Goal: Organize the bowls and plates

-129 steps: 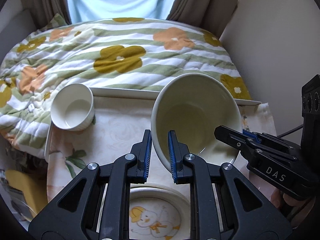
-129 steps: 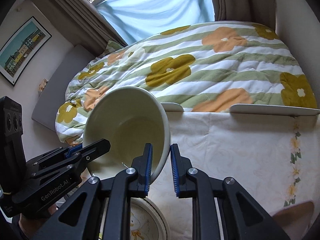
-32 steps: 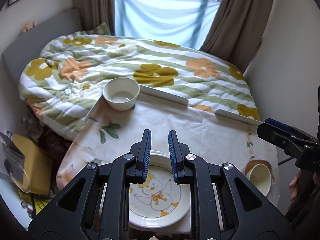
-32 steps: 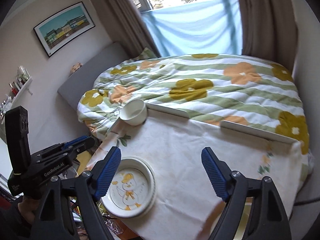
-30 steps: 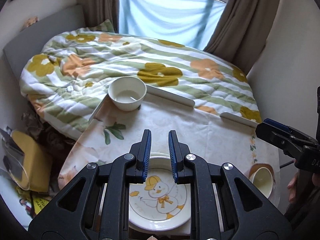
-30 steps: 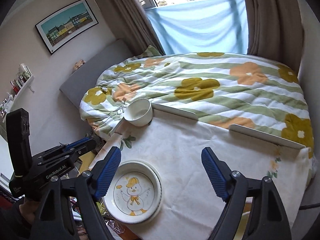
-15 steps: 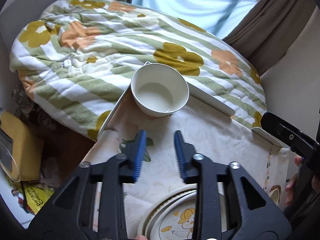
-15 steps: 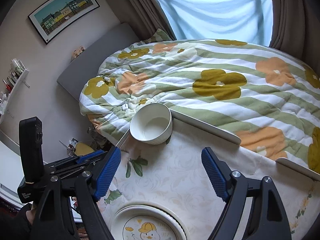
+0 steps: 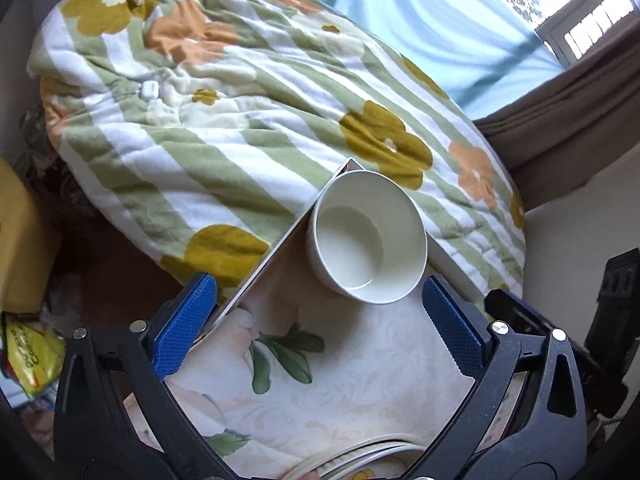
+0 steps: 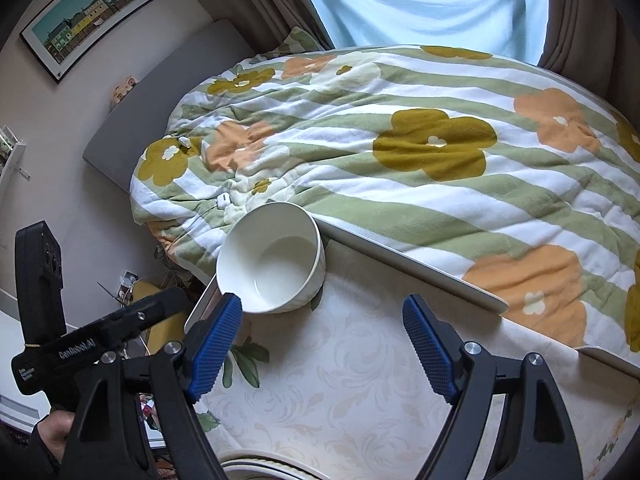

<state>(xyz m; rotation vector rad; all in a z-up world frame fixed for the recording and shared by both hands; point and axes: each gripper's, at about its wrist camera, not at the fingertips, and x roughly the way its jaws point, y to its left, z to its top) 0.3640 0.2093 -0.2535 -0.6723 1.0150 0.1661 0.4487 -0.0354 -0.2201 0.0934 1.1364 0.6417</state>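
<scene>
A small white bowl [image 9: 366, 240] stands upright and empty at the far left corner of the table [image 9: 360, 376]; it also shows in the right wrist view [image 10: 272, 264]. My left gripper [image 9: 320, 324] is open wide just short of the bowl, its blue pads on either side, not touching it. My right gripper [image 10: 326, 344] is open and empty a little to the right of the bowl, its left pad near the rim. The rim of a plate [image 9: 360, 458] with a duck picture shows at the bottom edge, also in the right wrist view [image 10: 260, 468].
A floral tablecloth covers the table. A bed with a green-striped flower blanket [image 10: 420, 152] lies right behind the table's far edge. A yellow object [image 9: 16, 240] and clutter sit on the floor at the left. A wall [image 9: 580, 232] is at the right.
Both grippers have moved forward and left toward the small bowl. My left gripper has opened from nearly shut to wide. The plate has slid almost out of view below.
</scene>
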